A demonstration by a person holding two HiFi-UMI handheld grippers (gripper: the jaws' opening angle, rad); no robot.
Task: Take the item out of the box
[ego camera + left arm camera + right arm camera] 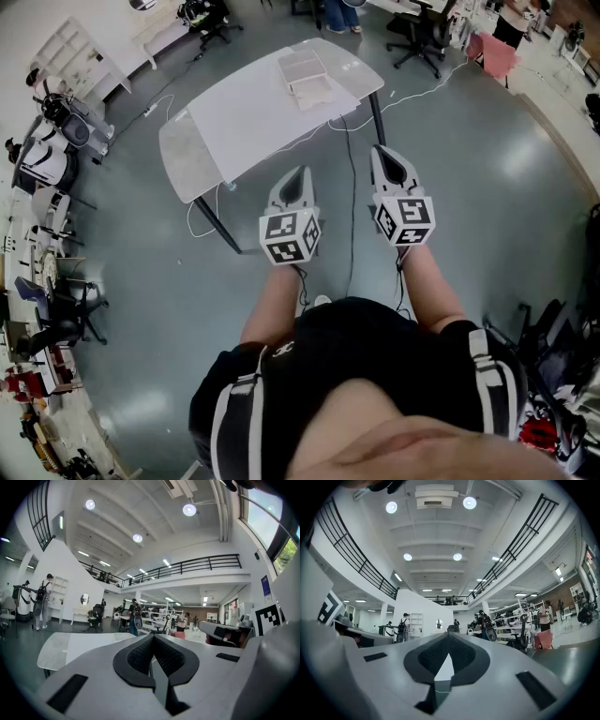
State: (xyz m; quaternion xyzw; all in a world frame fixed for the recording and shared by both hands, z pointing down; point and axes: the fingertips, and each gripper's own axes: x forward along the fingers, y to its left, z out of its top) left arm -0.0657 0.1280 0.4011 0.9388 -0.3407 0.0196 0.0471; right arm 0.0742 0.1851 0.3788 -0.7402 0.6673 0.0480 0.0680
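A flat pale cardboard box [305,77] lies on the far right part of a white table [244,117], well ahead of me. I cannot see what is inside it. Both grippers are held close to my body, short of the table and over the floor. My left gripper [298,173] points at the table's near edge with its jaws together and nothing between them. My right gripper [382,152] hangs beside the table's right leg, also shut and empty. In the gripper views, the left gripper [152,638] and the right gripper [449,635] show closed tips aimed level across the hall.
A black cable [352,187] runs over the grey floor between the grippers. Office chairs [427,33] and a pink chair [497,52] stand beyond the table. Shelves and equipment [47,141] line the left side. People stand far off [42,599].
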